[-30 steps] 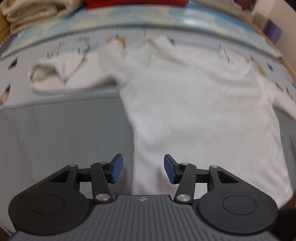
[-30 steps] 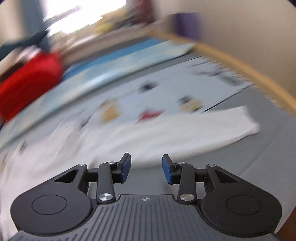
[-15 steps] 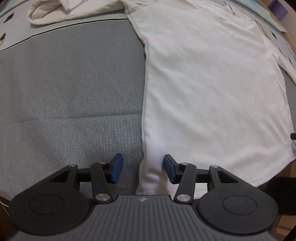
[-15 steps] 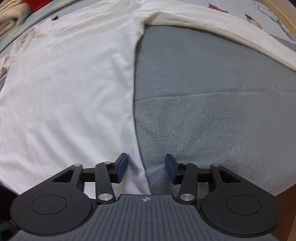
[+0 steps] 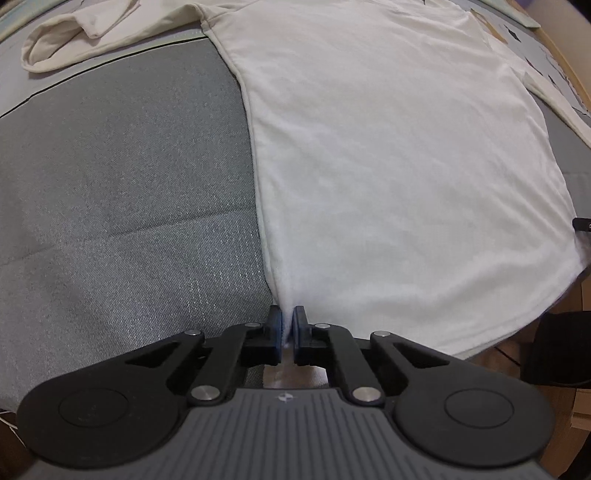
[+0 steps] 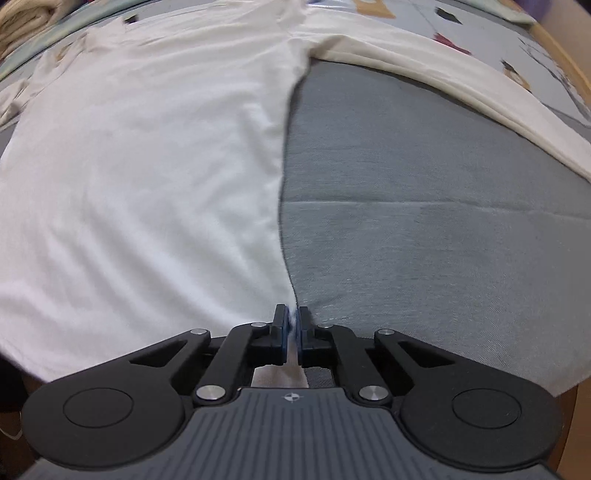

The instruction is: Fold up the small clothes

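Observation:
A white long-sleeved shirt [image 5: 388, 155] lies spread flat on a grey fabric surface [image 5: 122, 192], collar far from me, hem near me. My left gripper [image 5: 287, 317] is shut on the hem's left corner. In the right wrist view the same shirt [image 6: 140, 177] fills the left half, and my right gripper [image 6: 291, 317] is shut on the hem's right corner. The left sleeve [image 5: 74, 40] lies crumpled at the far left. The right sleeve [image 6: 461, 85] stretches out to the far right.
The grey surface [image 6: 424, 229] ends close under both grippers. A patterned sheet [image 6: 480, 33] lies beyond the shirt. A wooden rim [image 6: 565, 55] runs along the right side. Folded beige cloth [image 6: 22, 18] sits at the far left.
Both grippers have closed on the shirt's two bottom hem corners; half a second ago they were open and straddling the side edges. A second ago they were further back.

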The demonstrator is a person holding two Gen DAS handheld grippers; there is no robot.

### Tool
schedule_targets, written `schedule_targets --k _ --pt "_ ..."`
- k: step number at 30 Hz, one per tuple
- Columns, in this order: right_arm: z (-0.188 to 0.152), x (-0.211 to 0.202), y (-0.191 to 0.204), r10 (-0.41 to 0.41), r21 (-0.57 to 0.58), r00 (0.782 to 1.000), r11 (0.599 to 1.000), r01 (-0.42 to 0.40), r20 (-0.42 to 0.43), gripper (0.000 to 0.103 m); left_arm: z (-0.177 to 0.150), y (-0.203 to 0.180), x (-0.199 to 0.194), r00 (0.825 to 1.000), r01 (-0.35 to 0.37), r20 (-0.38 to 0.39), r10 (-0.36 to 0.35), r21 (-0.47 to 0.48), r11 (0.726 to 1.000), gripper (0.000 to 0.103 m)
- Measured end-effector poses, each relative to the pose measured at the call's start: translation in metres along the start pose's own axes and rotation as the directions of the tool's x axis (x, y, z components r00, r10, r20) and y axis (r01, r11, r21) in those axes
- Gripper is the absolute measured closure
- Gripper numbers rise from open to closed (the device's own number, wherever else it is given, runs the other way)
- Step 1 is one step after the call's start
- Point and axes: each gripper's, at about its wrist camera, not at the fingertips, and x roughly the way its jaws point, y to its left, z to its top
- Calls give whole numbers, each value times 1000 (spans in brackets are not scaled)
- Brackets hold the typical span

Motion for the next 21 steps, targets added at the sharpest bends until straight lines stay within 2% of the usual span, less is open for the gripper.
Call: schedule_targets --k 1,3,5,7,9,11,13,15,17,19,21 --pt "0 0 -1 2 4 1000 1000 -2 -3 99 0 1 0 1000 1 -3 -1 -7 1000 96" --pt "-1 0 -1 3 7 1000 1000 -3 -6 99 5 6 -2 1000 -7 -13 7 -31 999 83" --pt "-1 -3 -2 -3 11 1000 1000 3 -9 97 12 13 -7 1000 -10 5 11 -73 997 78" --pt "1 -7 -3 -21 25 1000 999 21 4 79 17 17 -19 998 -3 56 8 -94 996 78" --pt "3 -9 -4 -51 21 998 999 50 40 68 20 15 -27 995 31 98 -23 -88 996 77" --pt "3 -7 -3 -52 11 997 999 51 51 64 22 8 -25 993 67 104 -61 -57 996 75" --pt "3 0 -1 -33 -1 999 999 33 26 64 22 0 -14 995 78 69 -77 -2 997 68" --pt "-1 6 3 -44 -37 999 998 44 9 61 18 -15 8 1000 26 -10 -25 63 998 65" --pt "2 3 5 -67 -54 998 996 68 17 57 21 -23 3 1000 9 0 -9 100 995 64" --pt "6 -8 2 -76 -19 995 997 77 70 58 25 -21 -9 999 19 28 -21 47 999 64" --pt "11 -28 -4 -65 35 982 998 59 176 58 29 -21 -22 996 29 82 -32 37 999 61"
